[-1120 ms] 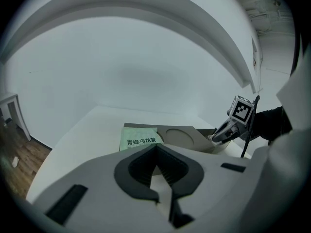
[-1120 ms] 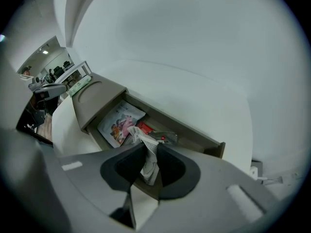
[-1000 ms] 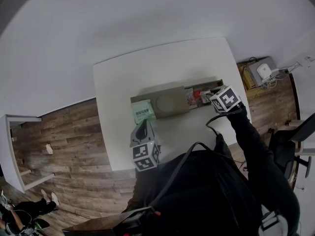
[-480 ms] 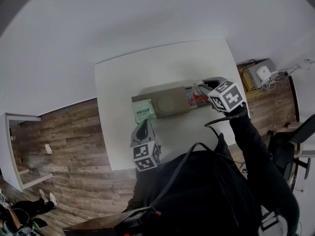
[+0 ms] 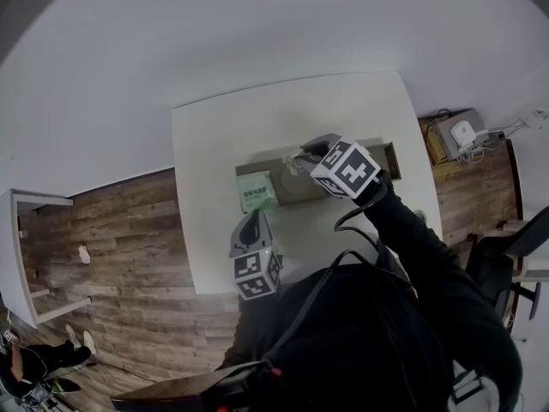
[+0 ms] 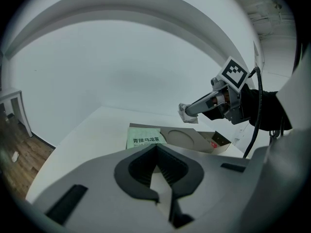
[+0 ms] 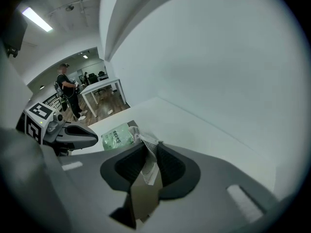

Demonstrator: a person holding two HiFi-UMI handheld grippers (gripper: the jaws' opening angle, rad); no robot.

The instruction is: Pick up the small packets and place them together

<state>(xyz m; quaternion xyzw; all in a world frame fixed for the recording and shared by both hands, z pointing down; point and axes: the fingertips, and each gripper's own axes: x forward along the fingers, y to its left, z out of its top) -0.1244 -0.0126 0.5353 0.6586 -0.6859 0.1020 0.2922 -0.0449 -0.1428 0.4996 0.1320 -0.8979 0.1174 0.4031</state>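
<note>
**Right jaws clamped on a packet, left jaws together and empty**

Right gripper view: the jaws of my right gripper [image 7: 148, 153] are clamped on a small white packet [image 7: 147, 142]. Its crinkled top sticks up past the tips. Just beyond it the green packet [image 7: 116, 135] lies on the white table [image 7: 204, 130]. My left gripper [image 7: 73, 136] sits off to the left. Brown cardboard shows through the gap below my pads. Far behind, a person [image 7: 65, 89] stands beside another table.

Left gripper view: the jaws of my left gripper [image 6: 156, 148] are together with nothing between them. Past them the green packet [image 6: 144, 139] lies at the left end of a flat cardboard box [image 6: 194, 137]. My right gripper [image 6: 188, 109] hangs above that box with the white packet [image 6: 182, 112] at its tip, clear of the cardboard. Red packets [image 6: 214, 142] show in the box's open right end. My gripper's grey body hides the near part of the table.

Head view: my right gripper [image 5: 302, 154] is over the middle of the cardboard box [image 5: 257, 163], and its marker cube [image 5: 346, 168] covers much of the box. The green packet [image 5: 256, 193] lies at the box's left end. My left gripper [image 5: 250, 223] points at it from the near side of the table [image 5: 206, 144]. My dark torso blocks the table's near right corner.
</note>
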